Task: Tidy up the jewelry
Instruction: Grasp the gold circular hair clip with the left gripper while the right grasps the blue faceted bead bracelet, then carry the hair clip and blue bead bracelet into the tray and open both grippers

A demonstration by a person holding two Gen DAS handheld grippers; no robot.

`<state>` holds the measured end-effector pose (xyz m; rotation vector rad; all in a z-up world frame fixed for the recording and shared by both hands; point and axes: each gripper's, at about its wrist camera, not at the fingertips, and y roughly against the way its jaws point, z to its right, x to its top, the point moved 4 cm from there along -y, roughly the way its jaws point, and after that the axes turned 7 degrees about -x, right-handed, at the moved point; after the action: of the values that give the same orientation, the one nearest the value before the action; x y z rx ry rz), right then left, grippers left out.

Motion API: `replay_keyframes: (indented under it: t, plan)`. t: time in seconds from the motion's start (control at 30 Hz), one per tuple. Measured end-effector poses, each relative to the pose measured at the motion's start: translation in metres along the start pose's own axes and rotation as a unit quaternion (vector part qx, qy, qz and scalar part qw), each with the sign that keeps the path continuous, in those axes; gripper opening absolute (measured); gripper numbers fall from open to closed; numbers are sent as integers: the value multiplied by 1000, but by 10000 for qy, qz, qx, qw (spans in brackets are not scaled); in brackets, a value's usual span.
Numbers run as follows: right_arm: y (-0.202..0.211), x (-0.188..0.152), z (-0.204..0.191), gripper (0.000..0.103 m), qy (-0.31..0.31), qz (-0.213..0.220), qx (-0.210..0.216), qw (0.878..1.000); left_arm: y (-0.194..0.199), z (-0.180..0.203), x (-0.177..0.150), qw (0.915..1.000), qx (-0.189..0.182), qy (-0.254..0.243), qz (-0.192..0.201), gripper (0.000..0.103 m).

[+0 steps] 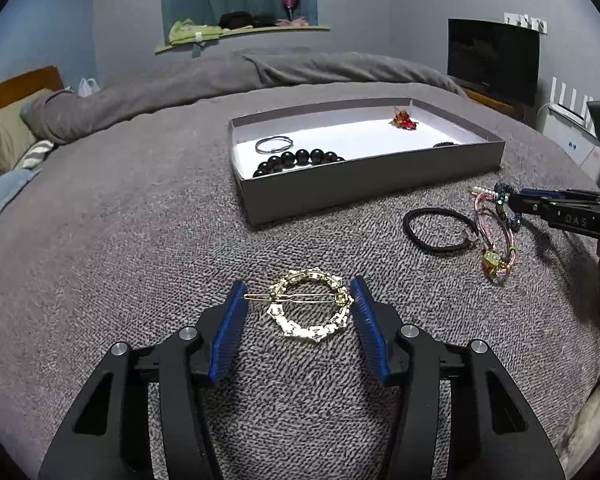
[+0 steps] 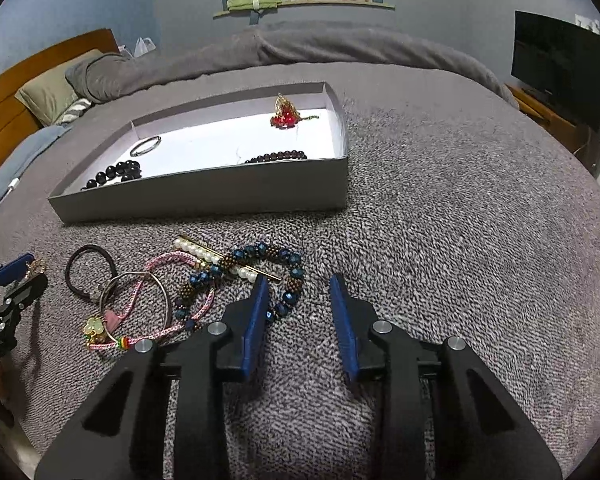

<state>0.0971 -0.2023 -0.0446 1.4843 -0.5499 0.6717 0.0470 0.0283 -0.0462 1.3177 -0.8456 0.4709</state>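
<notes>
A gold ring-shaped hair clip [image 1: 312, 330] lies on the grey blanket, and my left gripper [image 1: 299, 283] is shut on it, one blue pad against each side. To the right a blue beaded bracelet [image 2: 260, 250] lies in a small heap with a pearl pin [image 2: 204, 254] and a pink cord bracelet [image 2: 168, 258]. My right gripper [image 2: 299, 278] stands open over the bracelet's right side. The strand lies between the jaws beside the left pad [image 2: 256, 312], clear of the right one. A black hair tie [image 2: 69, 276] lies left of the heap.
A shallow grey box [image 1: 364, 184] stands further back on the bed and holds black beads [image 1: 300, 159], a thin ring [image 1: 274, 144], a red ornament [image 1: 405, 120] and dark small beads [image 2: 276, 157]. Pillows lie far left. A dark screen [image 2: 560, 64] stands past the bed's right edge.
</notes>
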Motion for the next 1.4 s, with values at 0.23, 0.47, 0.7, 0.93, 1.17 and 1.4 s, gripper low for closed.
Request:
replay_keyframes:
  t: [0.23, 0.47, 0.7, 0.93, 1.17, 1.4]
  plan:
    - [-5, 6, -5, 7, 169, 25, -38, 9998, 1, 3, -1, 10000, 56, -77, 6, 54]
    - [17, 6, 6, 7, -93, 439, 163, 9989, 7, 3, 0, 9998, 50, -169, 117, 54]
    - [58, 14, 10, 7, -183, 1141, 337, 9927, 17, -1, 4, 9994, -24, -116, 318, 54]
    - [85, 26, 18, 7, -284, 1450, 403, 9882, 29, -3, 19, 9988, -133, 12, 473, 54]
    - [98, 61, 13, 7, -258, 1711, 405, 9841, 31, -6, 64, 9972, -77, -93, 739, 54]
    - [85, 95, 5, 7, -225, 1815, 309, 9827, 6, -13, 107, 9966, -129, -52, 812, 54]
